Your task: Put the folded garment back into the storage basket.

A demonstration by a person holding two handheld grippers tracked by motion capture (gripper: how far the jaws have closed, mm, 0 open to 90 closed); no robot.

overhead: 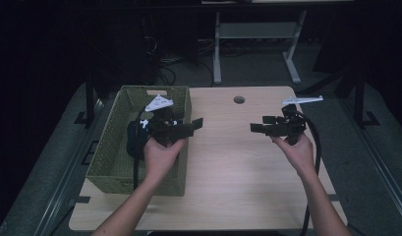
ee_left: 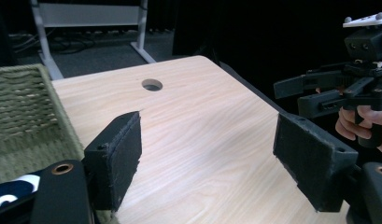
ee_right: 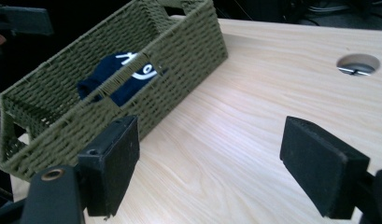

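Woven green basket (overhead: 110, 162) with a navy sock (ee_right: 118, 77) in it, both tongs empty over the tabletop (overhead: 238, 167)

The basket sits along the tabletop's left edge, long axis running from near edge to far edge, and the sock lies on its floor, about midway along. The left tongs (overhead: 191, 125) hang right over the basket's right rim, so they're clearly the nearer ones; the sock is down and to their left, behind where the jaws point. The right tongs (overhead: 257, 128) hover over the tabletop's right half, well apart from the basket, jaws aimed toward it. Both are released, jaws wide with nothing between them. My guess: grabbing the sock means the left tongs turning and dipping into the basket.
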